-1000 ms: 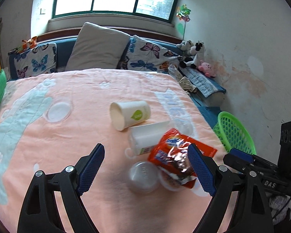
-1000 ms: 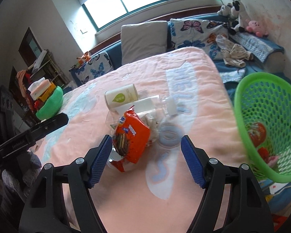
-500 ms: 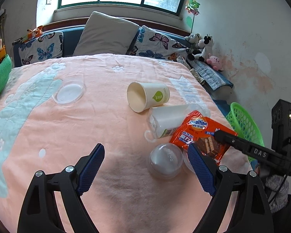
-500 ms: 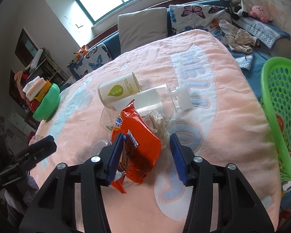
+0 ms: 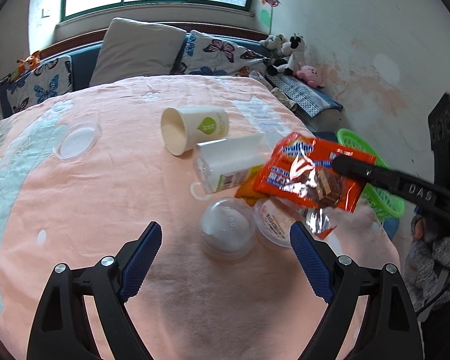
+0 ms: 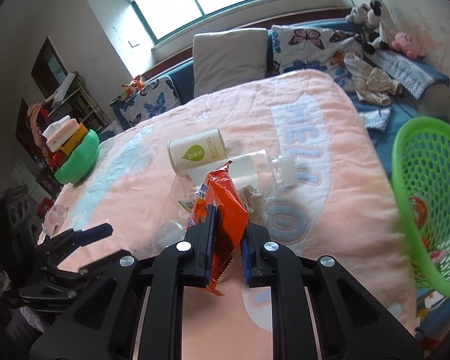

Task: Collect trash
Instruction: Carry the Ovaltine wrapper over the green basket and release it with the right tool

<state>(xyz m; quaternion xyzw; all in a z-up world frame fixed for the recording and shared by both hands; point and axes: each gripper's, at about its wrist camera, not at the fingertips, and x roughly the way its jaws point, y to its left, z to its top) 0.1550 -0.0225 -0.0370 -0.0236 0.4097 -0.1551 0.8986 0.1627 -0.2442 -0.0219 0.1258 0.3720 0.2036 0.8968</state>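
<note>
Right tool (image 6: 226,234) pinching orange snack wrapper (image 6: 225,207) above the bed (image 6: 315,138), left tool (image 5: 225,255) gaping wide over clear lidded cup (image 5: 227,228), wrapper hiding part of plastic bottle (image 5: 234,162), paper cup (image 5: 195,129) lying sideways, green basket (image 6: 429,186) sitting cut off at bedside.

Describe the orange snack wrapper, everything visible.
The orange snack wrapper is a glossy, crinkled foil-plastic pack with blue and white print, a wafer picture and a silvery torn end hanging down. The right claw is shut on one end and holds it off the pink blanket, above the small tub and beside the lying clear bottle.
</note>
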